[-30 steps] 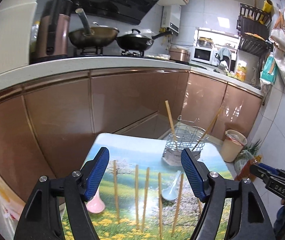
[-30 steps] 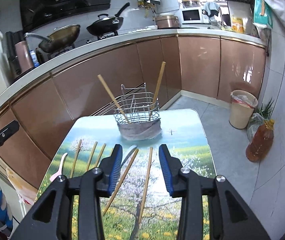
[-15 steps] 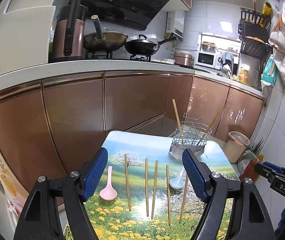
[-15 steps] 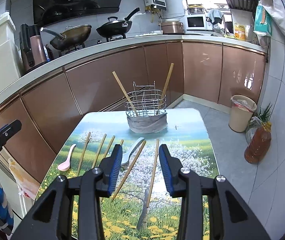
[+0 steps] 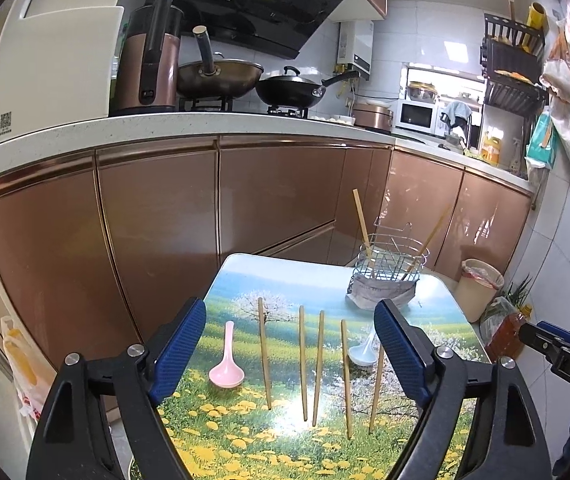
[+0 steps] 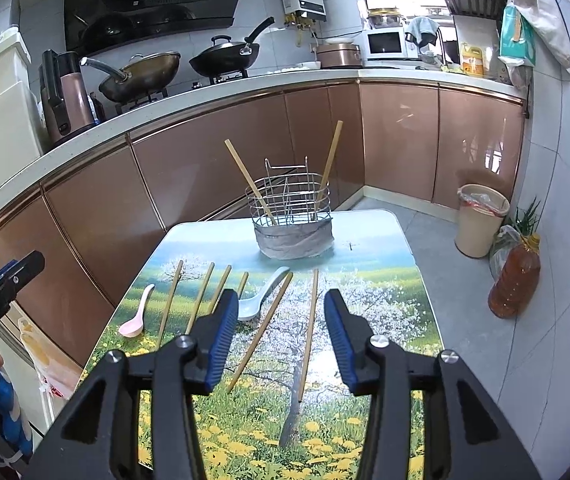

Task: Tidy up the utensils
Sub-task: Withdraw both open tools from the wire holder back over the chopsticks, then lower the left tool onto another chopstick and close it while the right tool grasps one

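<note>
I have both grippers hanging over the near end of the table, which is printed with a flowering meadow. My left gripper has its blue fingers spread wide and still opening, with nothing pinched; through the gap I see loose utensils lying flat on the tabletop. From the left there is a pink spoon with its bowl toward me, then a row of wooden chopsticks lying roughly parallel and pointing away from me, and a pale blue spoon partly hidden by the right-hand finger. My right gripper has its fingers moderately apart and also opening, gripping nothing; two chopsticks lie on the table in the gap between them, one straight and one slanted with its far tip close to the pale blue spoon's handle. In this view the spoon's bowl sits just beside the left-hand finger, and the pink spoon lies near the table's left edge. At the far end of the table stands a wire utensil basket, wrapped in grey around its base, with two chopsticks already standing in it, leaning outward to opposite sides. Off the table to the right, on the floor, are a beige waste bin and a bottle of amber oil.
</note>
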Demonstrator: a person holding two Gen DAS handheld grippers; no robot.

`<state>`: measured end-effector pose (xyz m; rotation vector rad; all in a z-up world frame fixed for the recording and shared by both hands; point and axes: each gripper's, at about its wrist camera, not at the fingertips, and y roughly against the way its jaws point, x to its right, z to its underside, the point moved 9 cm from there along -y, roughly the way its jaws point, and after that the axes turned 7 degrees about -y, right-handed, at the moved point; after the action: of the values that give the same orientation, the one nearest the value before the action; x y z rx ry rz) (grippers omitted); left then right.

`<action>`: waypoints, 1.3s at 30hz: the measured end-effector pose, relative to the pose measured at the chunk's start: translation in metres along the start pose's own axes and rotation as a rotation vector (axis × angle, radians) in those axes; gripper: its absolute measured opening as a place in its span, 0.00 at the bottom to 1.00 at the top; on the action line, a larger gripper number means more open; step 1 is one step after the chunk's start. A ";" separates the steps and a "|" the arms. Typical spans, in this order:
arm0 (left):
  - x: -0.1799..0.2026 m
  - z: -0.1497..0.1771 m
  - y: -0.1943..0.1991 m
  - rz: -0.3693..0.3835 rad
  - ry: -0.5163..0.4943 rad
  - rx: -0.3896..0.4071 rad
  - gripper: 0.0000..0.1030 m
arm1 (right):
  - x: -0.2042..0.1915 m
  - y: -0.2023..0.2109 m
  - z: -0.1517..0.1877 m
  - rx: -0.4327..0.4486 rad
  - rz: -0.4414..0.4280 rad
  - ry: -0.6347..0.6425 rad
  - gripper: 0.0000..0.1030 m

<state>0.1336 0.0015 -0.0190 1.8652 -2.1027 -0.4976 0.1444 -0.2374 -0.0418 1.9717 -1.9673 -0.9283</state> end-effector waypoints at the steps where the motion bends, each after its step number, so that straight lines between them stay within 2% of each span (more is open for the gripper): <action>1: 0.000 0.001 0.000 -0.001 0.000 -0.001 0.83 | 0.001 0.000 0.001 0.000 0.002 -0.004 0.43; 18: 0.004 0.008 0.007 -0.037 -0.042 0.025 0.83 | 0.013 -0.005 0.013 0.002 -0.006 -0.040 0.44; 24: -0.008 0.005 -0.004 -0.019 -0.023 -0.024 0.83 | 0.024 -0.010 0.009 0.001 0.019 -0.041 0.44; 32: -0.041 -0.012 -0.030 -0.039 -0.010 -0.079 0.83 | 0.041 -0.031 -0.007 -0.025 0.069 -0.013 0.44; 39: -0.028 -0.007 -0.088 0.037 0.002 -0.225 0.82 | 0.042 -0.078 -0.018 -0.123 0.080 0.026 0.44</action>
<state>0.2184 0.0198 -0.0509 1.6973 -1.9831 -0.6920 0.2151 -0.2758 -0.0831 1.8161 -1.9119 -0.9736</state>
